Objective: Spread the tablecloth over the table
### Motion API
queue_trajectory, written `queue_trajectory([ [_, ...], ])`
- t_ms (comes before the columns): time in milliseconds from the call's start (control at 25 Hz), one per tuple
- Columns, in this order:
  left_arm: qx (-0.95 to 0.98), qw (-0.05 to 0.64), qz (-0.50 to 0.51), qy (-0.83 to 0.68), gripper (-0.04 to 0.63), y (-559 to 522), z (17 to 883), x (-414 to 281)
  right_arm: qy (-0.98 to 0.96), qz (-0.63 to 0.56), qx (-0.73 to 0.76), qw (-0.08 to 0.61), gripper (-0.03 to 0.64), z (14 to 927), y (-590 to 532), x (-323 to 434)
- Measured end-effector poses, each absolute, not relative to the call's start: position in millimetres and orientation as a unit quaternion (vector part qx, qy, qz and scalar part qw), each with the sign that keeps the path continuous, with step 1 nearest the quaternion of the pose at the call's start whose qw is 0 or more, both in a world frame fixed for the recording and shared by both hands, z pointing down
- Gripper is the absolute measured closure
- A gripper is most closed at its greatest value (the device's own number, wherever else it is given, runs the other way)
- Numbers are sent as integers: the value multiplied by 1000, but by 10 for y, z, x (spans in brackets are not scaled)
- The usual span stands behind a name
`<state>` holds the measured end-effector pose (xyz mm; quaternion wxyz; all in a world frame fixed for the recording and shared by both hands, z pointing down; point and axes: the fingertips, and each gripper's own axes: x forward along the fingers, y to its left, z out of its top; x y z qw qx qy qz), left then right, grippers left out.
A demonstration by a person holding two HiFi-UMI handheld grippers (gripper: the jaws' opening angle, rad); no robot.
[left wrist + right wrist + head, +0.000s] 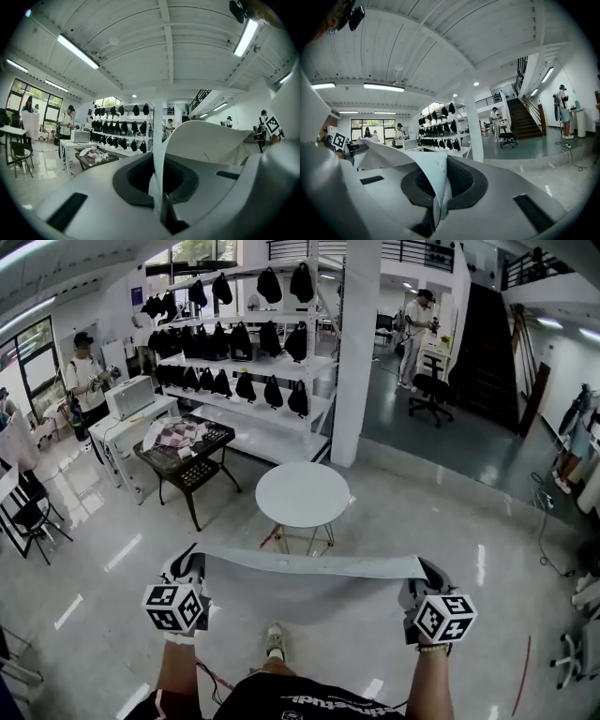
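In the head view I have the pale grey-white fabric tablecloth (309, 564) stretched as a band between the two tools. The left gripper (192, 561) holds its left end and the right gripper (424, 573) its right end. The cloth is held up in the air above the glossy floor, not yet on anything. The small round white table (303, 494) stands on the far side of it, apart from the cloth edge and about midway between my two grippers. The cloth's long axis runs left to right, square across the line out to the table. Neither gripper looks clearly nearer, so I judge the coming move to be an even forward carry with both hands together. A black mesh side table (187, 460) sits far left, well clear of that path.

In the left gripper view, the left gripper (161, 197) is clamped on a thin upright fold of the tablecloth (206, 136), and the cloth curves away to the right.

In the right gripper view, the right gripper (436, 201) is likewise pinched on the tablecloth (393, 154), with the sheet running off to the left. The round table does not show in either gripper view.
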<state>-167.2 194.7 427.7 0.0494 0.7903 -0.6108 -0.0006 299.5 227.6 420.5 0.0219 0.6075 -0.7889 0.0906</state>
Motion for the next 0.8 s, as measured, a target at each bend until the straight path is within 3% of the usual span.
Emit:
queue_trajectory([
  [800, 799, 61, -2, -599, 578, 939, 4235, -1679, -781, 93, 618, 19, 591, 4122, 1214, 3016],
])
